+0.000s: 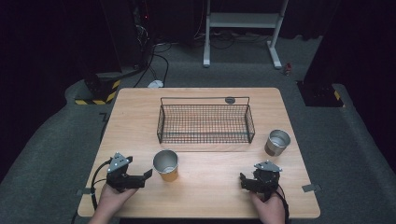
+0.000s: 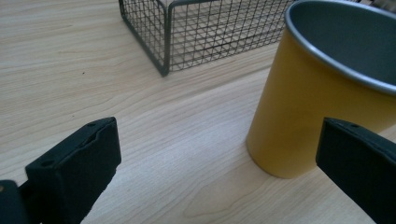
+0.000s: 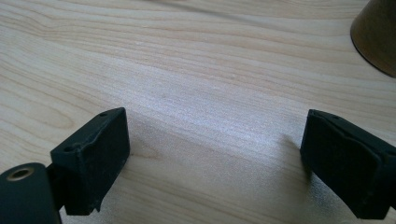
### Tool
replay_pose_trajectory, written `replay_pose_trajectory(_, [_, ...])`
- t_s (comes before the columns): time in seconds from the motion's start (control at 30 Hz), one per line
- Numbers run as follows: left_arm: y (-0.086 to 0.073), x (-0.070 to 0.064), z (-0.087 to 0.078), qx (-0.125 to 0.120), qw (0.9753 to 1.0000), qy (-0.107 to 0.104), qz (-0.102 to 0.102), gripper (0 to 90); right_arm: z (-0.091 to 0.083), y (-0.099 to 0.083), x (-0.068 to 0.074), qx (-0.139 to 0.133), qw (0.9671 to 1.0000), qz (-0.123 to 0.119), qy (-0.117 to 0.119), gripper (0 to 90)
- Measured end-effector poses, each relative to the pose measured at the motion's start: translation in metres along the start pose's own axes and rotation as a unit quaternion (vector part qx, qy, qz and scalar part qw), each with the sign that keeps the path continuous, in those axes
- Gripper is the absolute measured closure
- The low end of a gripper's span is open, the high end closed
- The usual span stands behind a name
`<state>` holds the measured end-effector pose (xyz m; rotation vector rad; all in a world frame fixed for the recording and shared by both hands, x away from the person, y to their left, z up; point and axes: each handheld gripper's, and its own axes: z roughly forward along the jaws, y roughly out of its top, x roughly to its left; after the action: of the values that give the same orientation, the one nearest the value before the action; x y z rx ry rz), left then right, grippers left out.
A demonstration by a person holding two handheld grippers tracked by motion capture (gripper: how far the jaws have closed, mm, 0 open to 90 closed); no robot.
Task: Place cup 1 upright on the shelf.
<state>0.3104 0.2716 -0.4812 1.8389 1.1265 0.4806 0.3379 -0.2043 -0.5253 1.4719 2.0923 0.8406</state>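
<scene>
The left gripper (image 1: 148,176) is held open just left of the yellow metal cup (image 1: 166,165), which is stood upright near the desk's (image 1: 140,116) front — not touched. The right gripper (image 1: 243,180) is held open too, over bare wood.

Yellow metal cup (image 1: 166,165) stands upright, open, on table (image 1: 140,121).

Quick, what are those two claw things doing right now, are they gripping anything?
Left gripper: open, holding nothing; the yellow cup stands just ahead of it.
Right gripper: open, holding nothing.
</scene>
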Motion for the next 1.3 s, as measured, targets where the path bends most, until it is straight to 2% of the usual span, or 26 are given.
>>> replay_pose_trajectory(0.2, [0.000,-0.003,-0.001,-0.005,0.9998,-0.021,0.004,0.6,0.000,0.000,0.000,-0.001,1.0000,0.000,0.000,8.2])
replay_pose_trajectory(0.67, [-0.001,-0.016,0.004,0.003,0.9984,-0.048,0.030,0.6,0.000,0.000,0.000,0.000,1.0000,0.000,0.000,8.3])
replay_pose_trajectory(1.0, [0.000,-0.030,0.010,0.001,0.9975,-0.054,0.045,0.6,0.000,0.000,0.000,0.000,1.0000,-0.003,0.005,8.3])
replay_pose_trajectory(1.2, [0.000,-0.035,0.013,-0.003,0.9973,-0.059,0.044,0.6,0.000,0.000,0.000,0.000,1.0000,-0.004,0.005,8.2])
replay_pose_trajectory(1.3, [0.001,-0.039,0.015,-0.010,0.9968,-0.058,0.055,0.7,0.000,0.000,0.001,0.000,1.0000,-0.004,0.006,8.2])
